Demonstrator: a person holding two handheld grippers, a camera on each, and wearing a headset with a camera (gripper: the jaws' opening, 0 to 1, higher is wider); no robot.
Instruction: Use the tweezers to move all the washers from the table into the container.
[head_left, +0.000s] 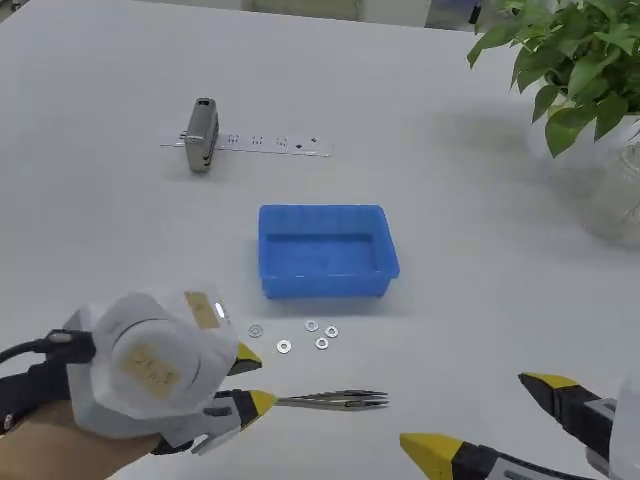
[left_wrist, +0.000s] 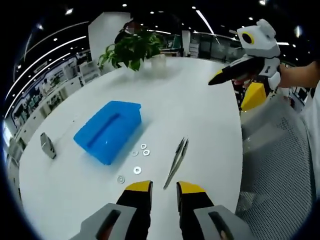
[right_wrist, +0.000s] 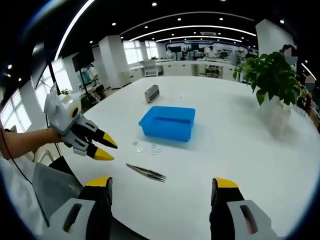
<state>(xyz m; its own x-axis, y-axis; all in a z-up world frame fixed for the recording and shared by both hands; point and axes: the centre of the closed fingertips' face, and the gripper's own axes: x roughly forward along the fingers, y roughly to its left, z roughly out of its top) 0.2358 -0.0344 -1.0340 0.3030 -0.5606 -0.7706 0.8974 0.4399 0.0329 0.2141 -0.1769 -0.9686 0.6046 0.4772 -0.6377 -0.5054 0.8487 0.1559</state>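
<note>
Head view: five washers (head_left: 312, 326) lay on the table (head_left: 480, 250) before the blue container (head_left: 322, 211), which looked empty; all left to do. Left gripper view: my left claw (left_wrist: 164, 187) gaped narrowly around one end of the tweezers (left_wrist: 176, 156), not clenched. Right gripper view: right claw (right_wrist: 163, 182) wide, empty.

Bright overhead lighting; soft shadows; fisheye-warped edges.
</note>
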